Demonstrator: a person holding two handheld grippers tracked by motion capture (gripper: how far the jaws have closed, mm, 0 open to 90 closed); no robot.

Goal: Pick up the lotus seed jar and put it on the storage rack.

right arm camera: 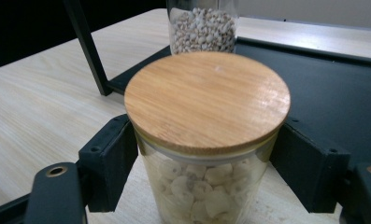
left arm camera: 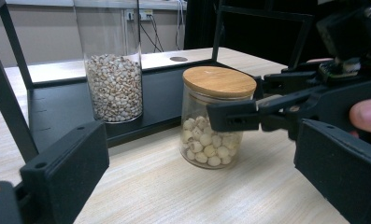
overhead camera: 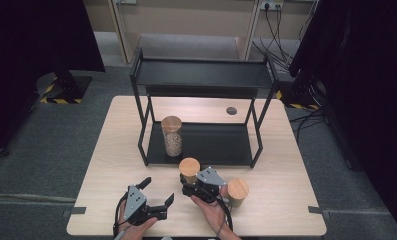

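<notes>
1. My right tongs (overhead camera: 190,186) are pinching the short glass jar with the round bamboo lid (overhead camera: 189,169); in the right gripper view both black jaws press the glass just under the lid (right arm camera: 207,100).
2. That jar stands on the pale wooden surface (overhead camera: 111,165), just in front of the black metal two-tier rack (overhead camera: 201,75), and holds pale, rounded seeds (left arm camera: 206,144).
3. In the left gripper view one right jaw lies across the jar's side below the lid, with the person's fingertip (left arm camera: 367,115) at the far edge.
4. My left tongs (overhead camera: 158,192) are spread wide and pinch nothing; they hover over the surface near its front edge, well left of the jar.
5. A tall glass jar of small beige grains with a bamboo lid (overhead camera: 172,136) stands on the rack's lower shelf, behind the held jar.
6. A second short bamboo-lidded jar (overhead camera: 237,191) sits on the surface just beside the right hand (overhead camera: 209,206).
</notes>
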